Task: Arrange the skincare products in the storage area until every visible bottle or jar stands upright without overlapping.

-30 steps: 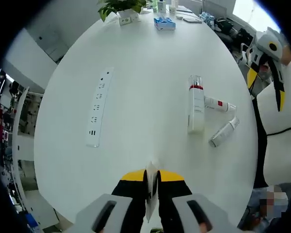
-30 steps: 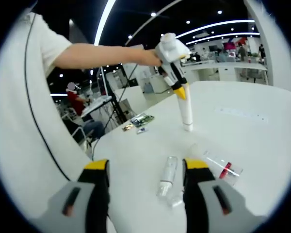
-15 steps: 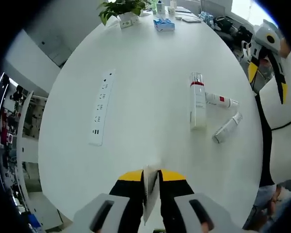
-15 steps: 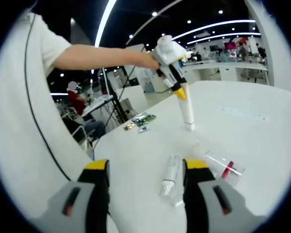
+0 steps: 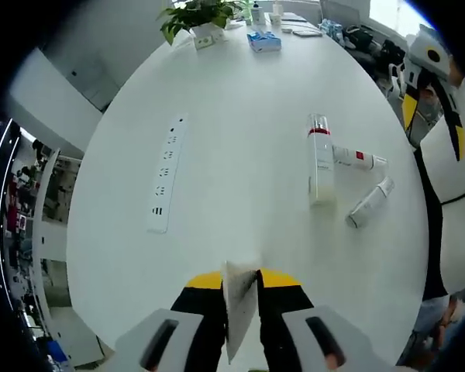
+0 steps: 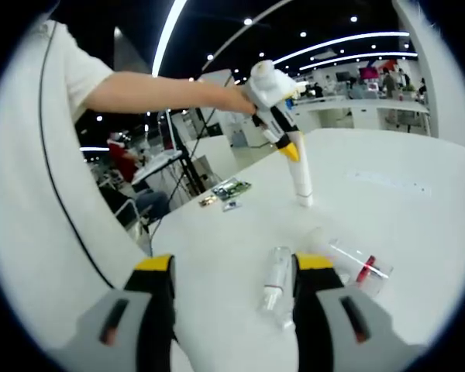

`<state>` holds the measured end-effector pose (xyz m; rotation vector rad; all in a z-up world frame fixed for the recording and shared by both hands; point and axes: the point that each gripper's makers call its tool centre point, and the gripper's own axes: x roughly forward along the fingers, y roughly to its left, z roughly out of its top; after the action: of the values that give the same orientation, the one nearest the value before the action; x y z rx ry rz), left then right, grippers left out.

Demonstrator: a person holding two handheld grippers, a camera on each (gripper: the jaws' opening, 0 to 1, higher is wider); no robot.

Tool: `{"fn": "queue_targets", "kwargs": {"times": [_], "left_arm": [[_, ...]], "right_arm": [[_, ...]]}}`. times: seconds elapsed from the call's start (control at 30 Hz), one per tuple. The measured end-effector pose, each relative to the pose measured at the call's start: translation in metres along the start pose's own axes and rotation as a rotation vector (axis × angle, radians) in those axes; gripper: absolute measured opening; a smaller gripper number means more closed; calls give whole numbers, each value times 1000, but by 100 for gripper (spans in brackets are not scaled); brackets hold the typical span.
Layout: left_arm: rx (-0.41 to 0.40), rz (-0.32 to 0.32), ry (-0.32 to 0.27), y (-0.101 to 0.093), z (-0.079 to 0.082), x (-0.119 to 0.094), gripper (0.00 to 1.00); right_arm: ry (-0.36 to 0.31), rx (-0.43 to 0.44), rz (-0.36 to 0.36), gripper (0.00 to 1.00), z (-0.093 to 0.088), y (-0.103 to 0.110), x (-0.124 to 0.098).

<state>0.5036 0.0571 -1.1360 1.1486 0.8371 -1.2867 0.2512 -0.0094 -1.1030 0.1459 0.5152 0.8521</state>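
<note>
Left gripper [image 5: 240, 298] jaws clenched on white tube [image 6: 300, 184], upright on surface [image 5: 232, 139], upper centre of right gripper view. Right gripper [image 6: 232, 291] jaws released. Three bottles [image 5: 321, 159] lying flat, right of centre.

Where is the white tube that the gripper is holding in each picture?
Left gripper view: the white tube is at the bottom middle, pinched between that hand-held gripper's jaws.
Right gripper view: it stands on the white table, upper middle, under the left hand-held gripper.
Shared landmark: the red-banded bottle lying flat.
</note>
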Motion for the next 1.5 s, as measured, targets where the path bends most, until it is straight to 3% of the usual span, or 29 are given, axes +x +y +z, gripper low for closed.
{"fn": "queue_targets", "kwargs": {"times": [0.13,0.4,0.6,0.7,0.8,0.9,0.97,1.1,1.3,1.43,1.5], "left_arm": [[-50,-5,-23,-2,-3,-2,22],[-133,14,-107,-5,-6,-14,22],[-182,62,-160,-7,-14,-24,30],[-252,96,-208,-9,-18,-33,33],[-328,131,-299,-12,-20,-45,33],[-372,143,-347,-18,-26,-54,35],[-408,137,-412,-23,-25,-62,37],[-479,190,-487,-28,-32,-78,39],[-603,193,-659,-54,-28,-101,40],[-646,199,-699,-76,-33,-108,41],[-699,189,-770,-89,-28,-115,41]], "right_arm": [[2,0,2,59,-1,2,1],[5,-7,15,59,-1,6,4],[15,-17,31,59,-2,12,8],[17,-22,37,59,-1,14,10],[18,-28,46,59,0,17,13],[20,-35,54,60,1,20,15],[21,-42,61,60,2,22,17],[27,-58,78,60,3,28,21],[49,-92,110,62,4,38,27],[52,-113,124,63,7,41,30],[54,-127,125,63,8,42,30]]}}
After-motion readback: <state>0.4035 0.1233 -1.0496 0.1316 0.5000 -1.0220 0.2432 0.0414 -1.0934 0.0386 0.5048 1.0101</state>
